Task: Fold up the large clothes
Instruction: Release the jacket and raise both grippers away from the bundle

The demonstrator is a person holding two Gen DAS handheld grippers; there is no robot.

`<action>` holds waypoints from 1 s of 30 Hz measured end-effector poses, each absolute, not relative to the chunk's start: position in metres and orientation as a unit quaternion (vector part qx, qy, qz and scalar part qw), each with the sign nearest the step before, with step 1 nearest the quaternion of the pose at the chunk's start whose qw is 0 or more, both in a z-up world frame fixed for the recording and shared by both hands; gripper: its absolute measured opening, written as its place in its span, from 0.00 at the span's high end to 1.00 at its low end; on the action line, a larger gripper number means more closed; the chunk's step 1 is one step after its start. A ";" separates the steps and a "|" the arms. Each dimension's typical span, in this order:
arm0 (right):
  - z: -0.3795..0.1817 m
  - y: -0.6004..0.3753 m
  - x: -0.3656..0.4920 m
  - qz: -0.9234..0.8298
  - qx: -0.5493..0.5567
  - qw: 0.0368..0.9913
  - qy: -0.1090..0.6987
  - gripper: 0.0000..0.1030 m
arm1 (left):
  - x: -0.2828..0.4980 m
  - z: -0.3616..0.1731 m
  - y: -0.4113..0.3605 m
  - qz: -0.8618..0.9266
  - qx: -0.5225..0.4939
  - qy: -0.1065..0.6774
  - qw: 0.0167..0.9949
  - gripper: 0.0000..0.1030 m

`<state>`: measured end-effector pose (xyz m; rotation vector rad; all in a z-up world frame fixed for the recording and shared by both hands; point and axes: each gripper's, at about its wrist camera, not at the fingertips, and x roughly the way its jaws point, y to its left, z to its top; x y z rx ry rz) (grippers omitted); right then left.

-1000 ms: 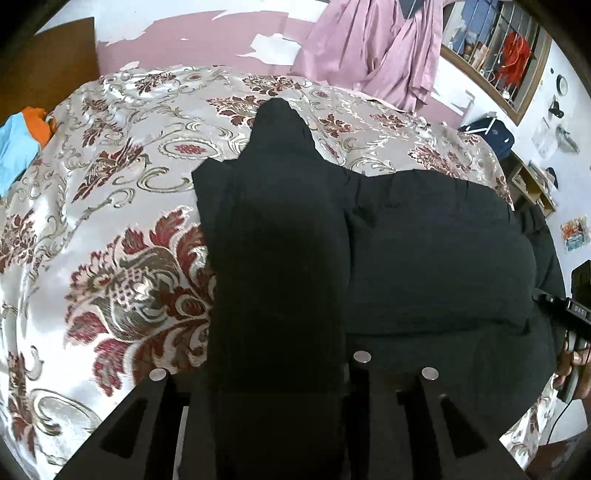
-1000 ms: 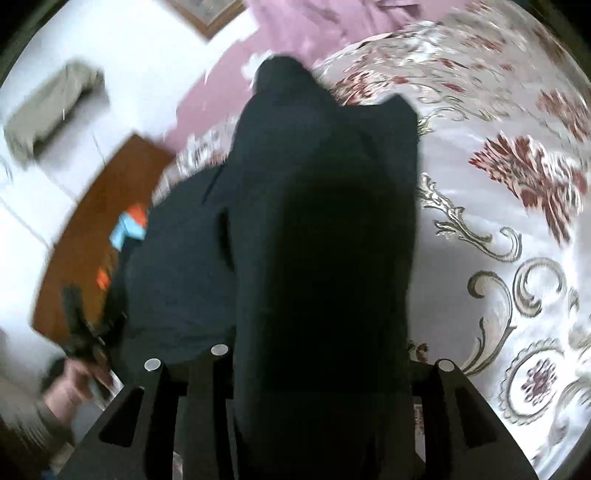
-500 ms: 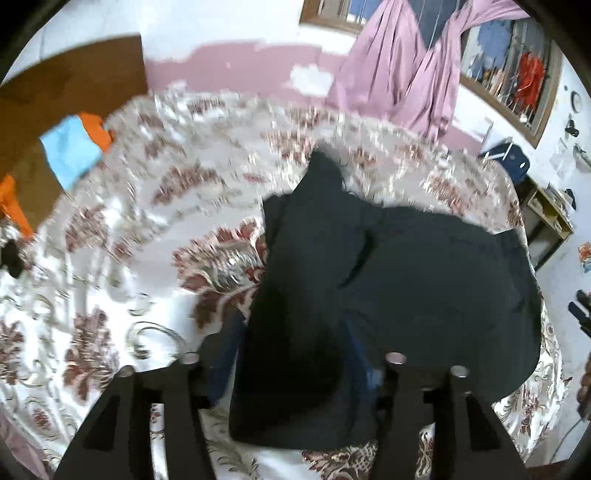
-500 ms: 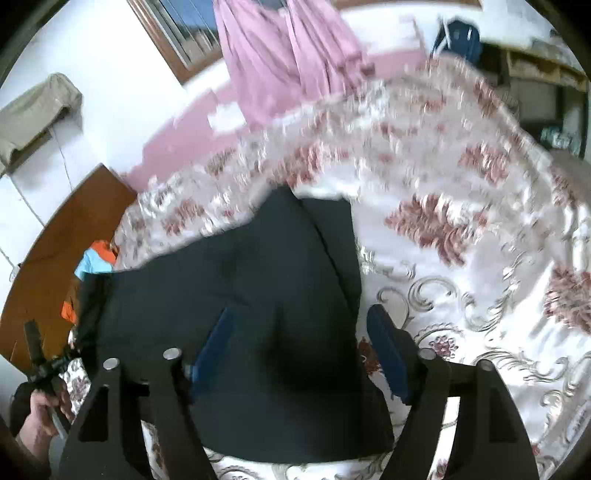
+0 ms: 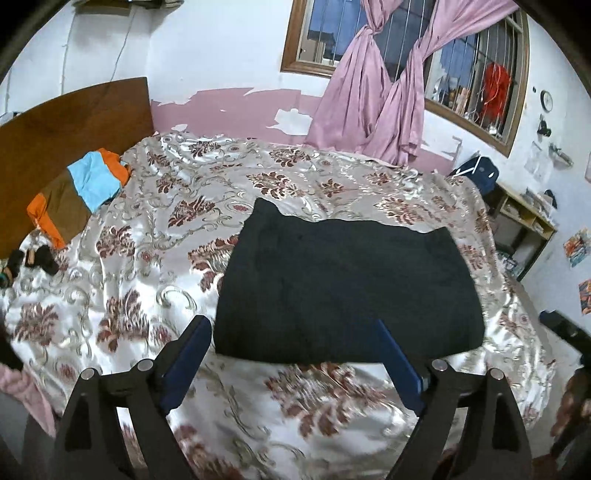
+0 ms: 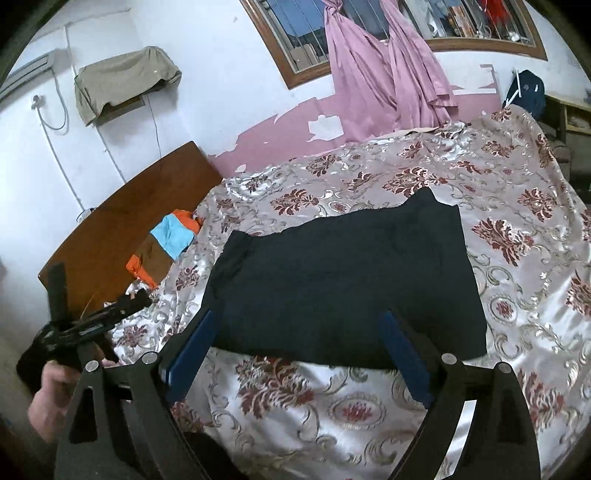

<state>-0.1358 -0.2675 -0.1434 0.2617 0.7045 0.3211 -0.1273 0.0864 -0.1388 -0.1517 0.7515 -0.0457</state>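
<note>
Both let go w/in the last sec: left gripper [image 5: 291,354] & right gripper [image 6: 295,350] now spread apart, empty. Folded dark cloth garment [image 5: 347,291] flat near bed's front edge; fold done.

Before me, a satin floral bedspread [image 5: 147,229], brown wooden headboard [image 5: 55,140], barred wood-framed window [image 5: 325,33], pink curtains [image 5: 373,99], peeling white-and-pink wall [image 5: 221,66].
</note>
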 end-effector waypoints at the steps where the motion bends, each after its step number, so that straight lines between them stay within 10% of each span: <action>1: -0.141 -0.265 -0.144 0.150 0.122 0.918 0.345 0.13 | -0.136 -0.138 0.084 -0.025 -0.075 0.368 0.927 0.13; 30: -0.069 -0.201 -0.227 0.113 0.002 0.946 0.304 0.07 | -0.206 -0.115 0.046 -0.023 -0.049 0.360 0.931 0.04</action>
